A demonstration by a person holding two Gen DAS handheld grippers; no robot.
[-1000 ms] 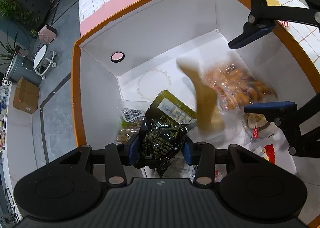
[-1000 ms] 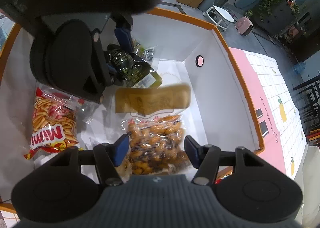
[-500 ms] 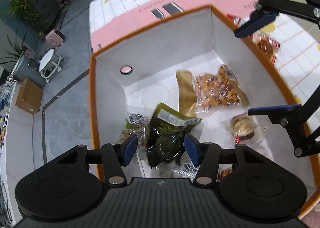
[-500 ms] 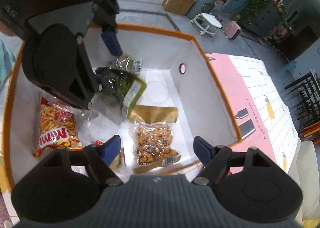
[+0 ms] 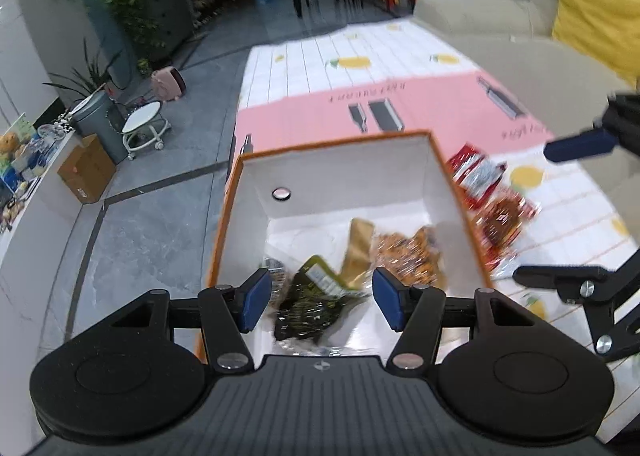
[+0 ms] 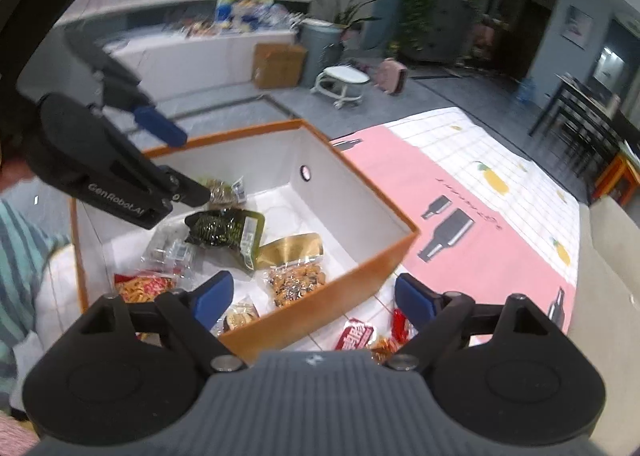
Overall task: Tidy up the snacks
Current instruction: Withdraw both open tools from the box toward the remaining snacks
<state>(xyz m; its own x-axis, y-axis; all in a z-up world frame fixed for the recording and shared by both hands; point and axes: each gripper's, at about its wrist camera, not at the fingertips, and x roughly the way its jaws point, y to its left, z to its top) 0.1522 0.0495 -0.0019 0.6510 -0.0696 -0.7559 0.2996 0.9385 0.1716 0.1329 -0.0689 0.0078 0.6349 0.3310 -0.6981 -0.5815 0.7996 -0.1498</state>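
An orange-rimmed white box (image 5: 348, 171) (image 6: 256, 159) holds a dark green packet (image 5: 308, 304) (image 6: 224, 228), a gold pouch (image 5: 358, 252) (image 6: 288, 254) and a clear bag of nuts (image 5: 408, 256) (image 6: 296, 284). My left gripper (image 5: 322, 298) (image 6: 180, 159) hovers above the box's near end. Its jaws are opening, with nothing between them; the green packet lies below. My right gripper (image 6: 313, 298) (image 5: 568, 211) hangs over the box's right rim. Its jaws are also opening, and they are empty.
Red snack packets (image 5: 496, 211) (image 6: 356, 338) lie on the pink and white tablecloth (image 6: 480, 223) just outside the box. A red chips bag (image 6: 140, 288) and a small clear packet (image 6: 172, 252) are in the box. A striped sleeve (image 6: 20, 256) shows at the left.
The left gripper let go of the dark green packet, which now lies in the box. The gold pouch dropped flat. Both grippers rose, drew back and spread their jaws wider.
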